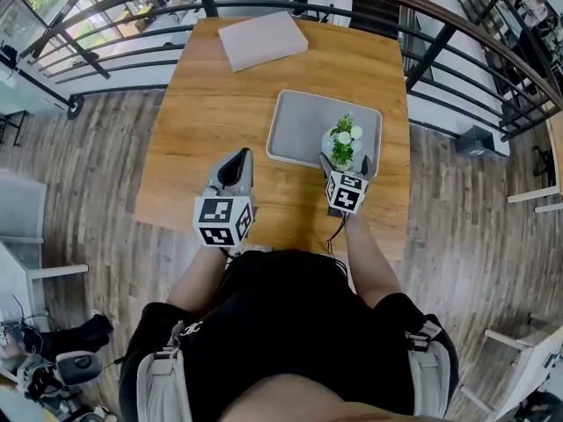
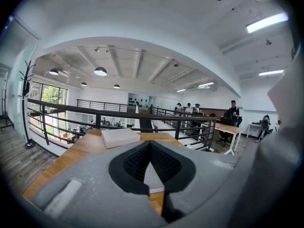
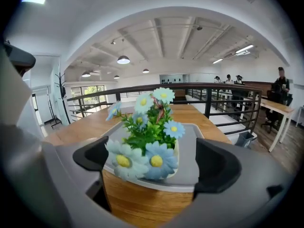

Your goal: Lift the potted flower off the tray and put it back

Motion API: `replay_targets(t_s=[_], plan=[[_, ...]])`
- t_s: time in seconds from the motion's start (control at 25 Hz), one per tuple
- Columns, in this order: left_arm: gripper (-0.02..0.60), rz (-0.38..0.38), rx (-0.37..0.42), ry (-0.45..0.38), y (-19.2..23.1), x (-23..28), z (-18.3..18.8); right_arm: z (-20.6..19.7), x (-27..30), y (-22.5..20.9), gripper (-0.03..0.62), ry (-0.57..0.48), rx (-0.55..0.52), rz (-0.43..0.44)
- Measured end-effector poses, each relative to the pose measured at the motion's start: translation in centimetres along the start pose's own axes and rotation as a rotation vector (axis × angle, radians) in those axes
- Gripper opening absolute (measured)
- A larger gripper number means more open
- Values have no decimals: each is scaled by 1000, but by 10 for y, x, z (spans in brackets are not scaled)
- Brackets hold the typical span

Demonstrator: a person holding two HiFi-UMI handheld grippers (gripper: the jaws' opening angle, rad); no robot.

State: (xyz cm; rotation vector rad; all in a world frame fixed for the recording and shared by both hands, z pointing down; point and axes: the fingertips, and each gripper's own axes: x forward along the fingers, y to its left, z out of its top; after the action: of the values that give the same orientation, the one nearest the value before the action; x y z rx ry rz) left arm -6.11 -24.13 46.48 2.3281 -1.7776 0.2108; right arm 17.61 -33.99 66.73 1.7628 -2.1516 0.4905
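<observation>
A single potted flower [image 1: 342,143] stands upright on the one grey tray [image 1: 290,126], in the tray's near right part, on a wooden table [image 1: 211,104] beside a railing. The right gripper [image 1: 345,167] sits just in front of it, tilted slightly down, with its jaws spread wide. In the right gripper view the potted flower [image 3: 149,137] stands straight ahead in the gap between them, with neither pad pressing on the pot, and the bare floor of the tray [image 3: 190,151] shows behind it. The pot's long axis runs straight up, so any grip would seem to come from the side, with the jaws closing across its width.

The left gripper [image 1: 236,167] hovers over bare wood to the left of the tray, well apart from the flower. Its jaws are closed together on nothing, as the left gripper view [image 2: 149,148] shows. The right hand is plainly the nearer of the two.

Also in the frame is one flat white box [image 1: 262,40] at the table's far end.
</observation>
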Motion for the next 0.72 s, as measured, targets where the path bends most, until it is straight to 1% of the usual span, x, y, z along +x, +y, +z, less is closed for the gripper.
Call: replay_targets(t_s=[0.2, 0.32, 0.52, 0.72], plan=[[12, 28, -4, 8, 9, -2, -1, -30, 16, 0, 557, 75, -9, 1], [12, 41, 0, 17, 11, -2, -4, -43, 27, -3, 557, 110, -31, 9], [12, 61, 6, 36, 17, -4, -11, -48, 43, -10, 555, 125, -17, 12], [12, 78, 8, 45, 19, -10, -14, -46, 51, -9, 555, 139, -20, 39]])
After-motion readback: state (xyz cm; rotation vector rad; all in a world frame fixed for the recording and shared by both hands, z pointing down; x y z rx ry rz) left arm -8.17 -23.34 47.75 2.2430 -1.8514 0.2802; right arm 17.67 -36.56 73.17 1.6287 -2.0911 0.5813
